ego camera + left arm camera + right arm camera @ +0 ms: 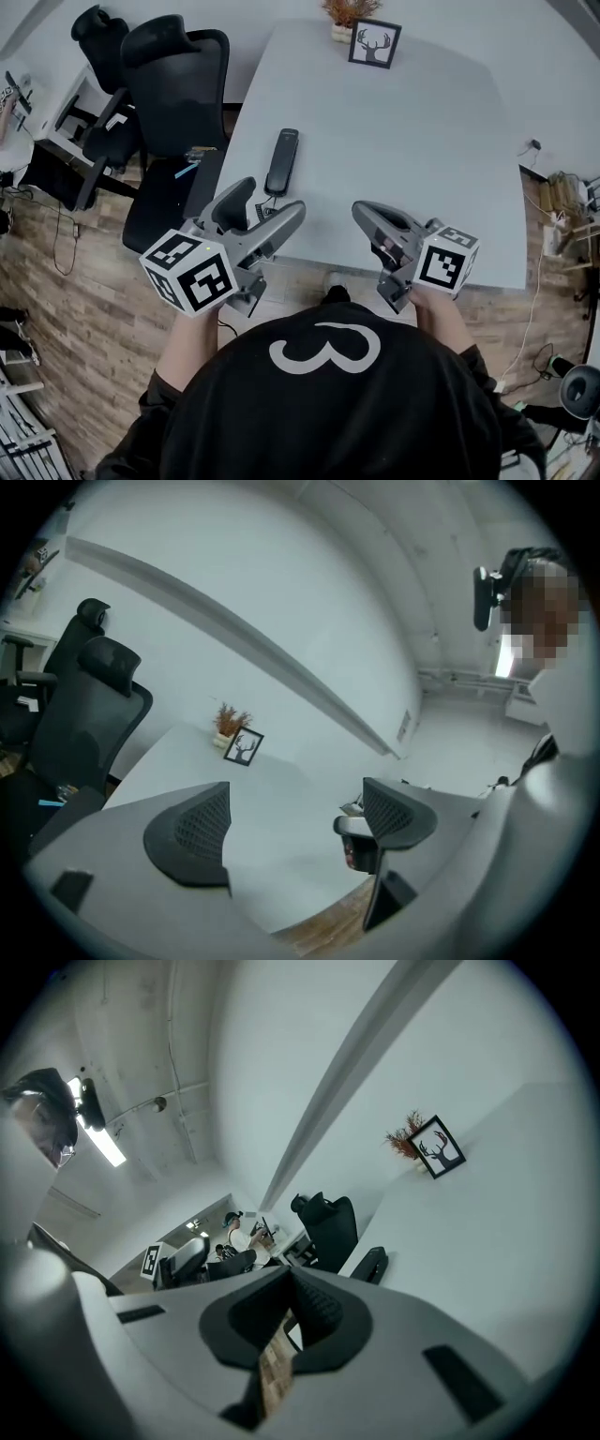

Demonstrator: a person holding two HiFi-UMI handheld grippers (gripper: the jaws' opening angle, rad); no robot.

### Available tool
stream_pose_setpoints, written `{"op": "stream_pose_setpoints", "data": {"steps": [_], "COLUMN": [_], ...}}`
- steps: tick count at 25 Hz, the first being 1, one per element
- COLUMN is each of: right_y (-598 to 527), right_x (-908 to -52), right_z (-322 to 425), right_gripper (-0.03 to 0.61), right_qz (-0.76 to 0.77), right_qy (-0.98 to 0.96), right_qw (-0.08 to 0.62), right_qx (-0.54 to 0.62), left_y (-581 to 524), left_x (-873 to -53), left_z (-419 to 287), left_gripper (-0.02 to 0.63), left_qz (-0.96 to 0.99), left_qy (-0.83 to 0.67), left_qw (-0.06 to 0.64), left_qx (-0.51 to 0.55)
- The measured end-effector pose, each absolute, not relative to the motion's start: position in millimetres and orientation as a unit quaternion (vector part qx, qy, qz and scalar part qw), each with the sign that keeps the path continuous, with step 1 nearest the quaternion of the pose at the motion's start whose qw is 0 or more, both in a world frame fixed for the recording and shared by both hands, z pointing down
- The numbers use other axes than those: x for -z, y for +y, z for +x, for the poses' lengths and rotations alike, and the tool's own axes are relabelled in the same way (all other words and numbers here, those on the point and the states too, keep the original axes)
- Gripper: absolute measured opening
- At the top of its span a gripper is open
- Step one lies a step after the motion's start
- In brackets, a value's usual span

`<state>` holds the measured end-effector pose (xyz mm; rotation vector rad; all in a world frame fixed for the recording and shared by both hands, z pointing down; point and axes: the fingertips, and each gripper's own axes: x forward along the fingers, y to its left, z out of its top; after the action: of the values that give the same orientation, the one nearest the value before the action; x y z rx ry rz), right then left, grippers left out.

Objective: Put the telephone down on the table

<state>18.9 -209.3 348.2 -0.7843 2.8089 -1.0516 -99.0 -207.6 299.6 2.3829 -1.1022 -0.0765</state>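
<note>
The telephone handset (281, 161) is lying flat on the table (422, 141). The left gripper (295, 822) is hovering released and empty; the right gripper (292, 1312) is clenching nothing

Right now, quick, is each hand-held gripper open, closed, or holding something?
The left hand-held gripper: open, holding nothing.
The right hand-held gripper: closed, holding nothing.
The telephone lies on the table, apart from both.

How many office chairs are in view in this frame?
2. One black chair stands at the left edge of the table; the second chair is behind it, farther left. More could be out of frame.
</note>
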Motion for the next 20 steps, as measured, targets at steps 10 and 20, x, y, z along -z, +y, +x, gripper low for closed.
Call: {"op": "stream_pose_setpoints", "data": {"steps": [10, 20], "right_y": [-118.2, -54.2], "right_x": [-316.3, -322.0], "right_z": [1.9, -17.4], "right_gripper": [0.008, 0.006], "right_qz": [-0.255, -0.250], "right_qy": [0.919, 0.930], "right_qw": [0.050, 0.029], "right_qx": [0.296, 0.270], "left_y": [-96.0, -50.1], "left_x": [-271.0, -321.5], "left_z": [-97.1, -90.9], "left_gripper": [0.011, 0.011], "left_qz": [0.926, 0.932], "left_qy": [-0.312, -0.305], "left_qw": [0.210, 0.190], "left_qx": [0.032, -0.051]}}
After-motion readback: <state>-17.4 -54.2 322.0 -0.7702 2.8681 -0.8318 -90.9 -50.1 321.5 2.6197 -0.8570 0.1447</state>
